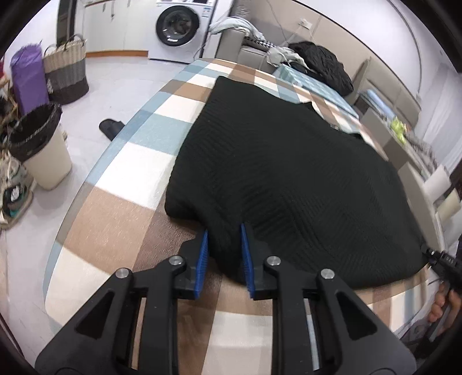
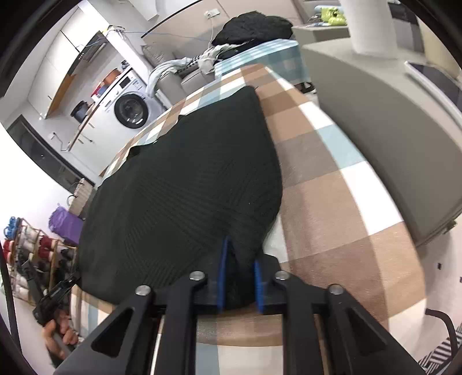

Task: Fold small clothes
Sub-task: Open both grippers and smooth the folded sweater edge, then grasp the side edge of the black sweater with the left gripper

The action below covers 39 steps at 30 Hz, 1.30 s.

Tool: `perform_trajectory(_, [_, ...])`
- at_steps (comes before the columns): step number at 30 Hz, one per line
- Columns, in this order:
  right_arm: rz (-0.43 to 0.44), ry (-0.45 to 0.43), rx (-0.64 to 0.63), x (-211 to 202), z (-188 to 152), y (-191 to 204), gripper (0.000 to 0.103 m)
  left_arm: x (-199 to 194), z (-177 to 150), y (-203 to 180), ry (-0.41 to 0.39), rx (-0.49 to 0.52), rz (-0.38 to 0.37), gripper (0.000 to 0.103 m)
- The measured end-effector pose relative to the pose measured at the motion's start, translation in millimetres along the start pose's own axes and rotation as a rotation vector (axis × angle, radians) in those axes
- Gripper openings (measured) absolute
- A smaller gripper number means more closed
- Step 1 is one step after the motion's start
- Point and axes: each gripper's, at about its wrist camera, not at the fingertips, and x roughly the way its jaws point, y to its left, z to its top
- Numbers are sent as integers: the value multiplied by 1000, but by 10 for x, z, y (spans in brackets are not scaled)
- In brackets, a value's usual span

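A black knitted garment (image 1: 274,173) lies spread on a checked table (image 1: 121,213). My left gripper (image 1: 223,230) has its blue-padded fingers (image 1: 203,253) on either side of a bunched fold at the garment's near left corner, and the cloth fills the gap. In the right wrist view the same garment (image 2: 179,187) lies on the table (image 2: 332,230). My right gripper (image 2: 241,253) is closed on the near right corner in the same way, with black cloth bunched between the pads.
A cream bin (image 1: 43,147), a woven basket (image 1: 66,72), a purple bag (image 1: 27,78) and a black slipper (image 1: 111,128) are on the floor at left. A washing machine (image 1: 180,27) stands behind. A grey sofa (image 2: 389,138) runs along the table's right side.
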Motion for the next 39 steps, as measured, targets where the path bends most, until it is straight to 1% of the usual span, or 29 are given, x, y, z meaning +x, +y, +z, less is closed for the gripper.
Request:
perform_trajectory(3, [-2,-62,15,-110,57,23,34,-109,11,65,3,-35,17,28])
perform_trajectory(4, [-5,-86,13,-158,71,41,47,-159,36,76,-9,-46,17,34])
perform_trajectory(5, [-6,-122,6,-226,90,71,53,-206,38,87,-19,-52,13,46])
perform_trajectory(6, [-1,-156,-3,-294,108,106,55,-260,49,90,-34,-55,4,53])
perform_trajectory(7, [3,-174,-11,-340,120,134,59,-299,49,96,-43,-58,2,61])
perform_trajectory(8, [11,-190,-19,-389,136,172,66,-338,47,101,-50,-63,3,61])
perform_trajectory(10, [37,-207,-25,-441,158,229,76,-377,42,105,-35,-77,-14,61])
perform_trajectory(13, [79,-205,-45,-443,167,332,76,-404,-20,112,-5,-92,-50,61])
perform_trajectory(17, [130,-169,-79,-322,175,479,76,-320,-149,87,72,-128,-138,61])
perform_trajectory(20, [165,-141,-100,-197,138,589,76,-212,-213,84,92,-170,-181,61])
perform_trajectory(22, [186,-117,-109,-88,113,656,76,-132,-237,95,89,-200,-186,61])
perform_trajectory(24, [199,-99,-120,-12,77,710,76,-100,-256,75,36,-225,-162,61])
perform_trajectory(25, [206,-90,-127,32,61,748,76,-81,-260,64,23,-223,-157,61])
perform_trajectory(29, [223,-81,-147,108,-5,834,76,13,-218,-65,-35,-196,-93,61])
perform_trajectory(31, [228,-71,-158,152,-26,869,76,63,-172,-126,-60,-193,-21,61])
perform_trajectory(32, [227,-68,-163,161,-51,887,76,99,-140,-167,-71,-188,27,61])
perform_trajectory(33, [225,-64,-169,170,-61,905,76,136,-114,-224,-78,-174,55,61])
perform_trajectory(36, [212,-54,-186,221,-82,960,76,240,-54,-353,-88,-141,96,59])
perform_trajectory(37, [205,-51,-188,235,-84,966,76,242,-40,-354,-95,-133,96,52])
perform_trajectory(38, [193,-42,-193,265,-79,988,76,254,-25,-365,-101,-128,92,40])
perform_trajectory(39, [182,-35,-203,295,-76,1017,76,260,-13,-370,-110,-127,84,34])
